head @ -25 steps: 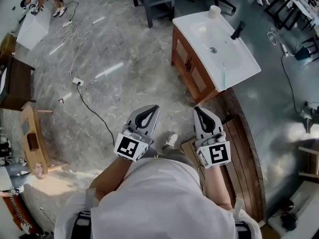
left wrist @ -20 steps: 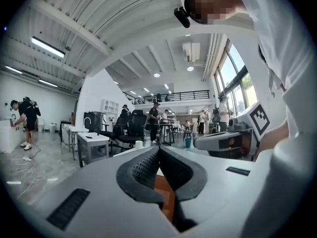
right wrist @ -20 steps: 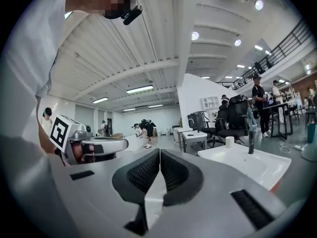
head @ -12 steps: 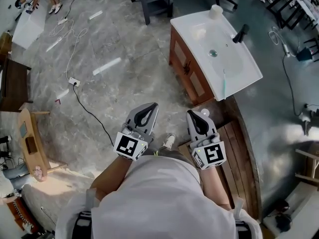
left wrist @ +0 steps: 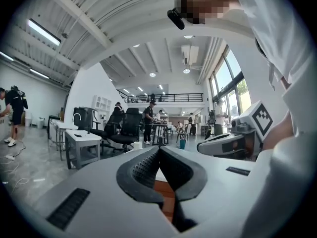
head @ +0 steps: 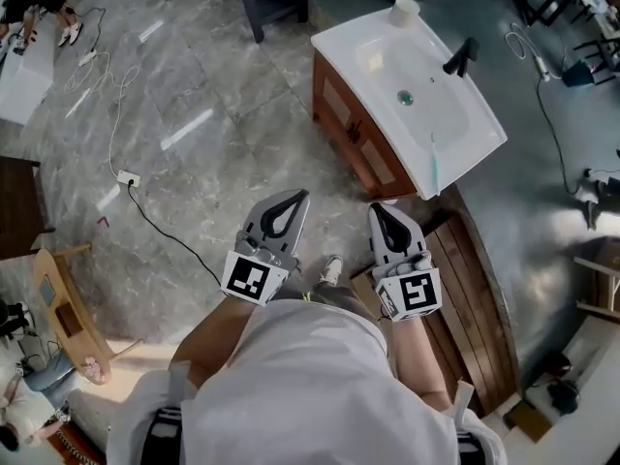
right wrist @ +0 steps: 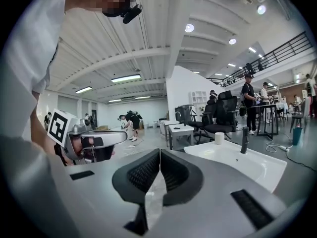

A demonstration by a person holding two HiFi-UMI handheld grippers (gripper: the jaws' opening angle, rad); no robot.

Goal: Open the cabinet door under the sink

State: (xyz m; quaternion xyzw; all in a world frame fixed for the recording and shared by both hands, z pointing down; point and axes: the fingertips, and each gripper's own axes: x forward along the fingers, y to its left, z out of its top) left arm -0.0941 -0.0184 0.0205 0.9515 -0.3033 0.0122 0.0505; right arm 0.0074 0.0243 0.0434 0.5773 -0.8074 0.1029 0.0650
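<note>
White cloth of my shirt (head: 310,386) fills the bottom of the head view, and just past it I hold both tools out side by side, pointing away from me. My left hand-held gripper (head: 296,201) has its jaws pressed together tip to tip; its own view shows the ribbed black pads (left wrist: 143,169) meeting at the front, with a loop-shaped gap behind them. My right hand-held gripper (head: 379,211) is the same, pads (right wrist: 146,171) touching at the tips. The two tools are near each other but apart. Between them one shoe (head: 332,270) shows on the grey marbled floor (head: 194,163), and the right tool sits over the edge of a dark wooden platform (head: 475,298). Farther on, well apart from both tools, stands the wooden cabinet (head: 356,136) under the white sink (head: 475,129). Its panelled doors face the open floor and lie flush with the front, closed, with dark handles at the middle. A thin teal item (head: 435,153) lies on the sink's near rim, a black faucet (head: 458,58) rises at its far edge, and a white cup (head: 404,10) stands on a far corner. Off to the left a white power strip (head: 126,177) lies on the floor.
</note>
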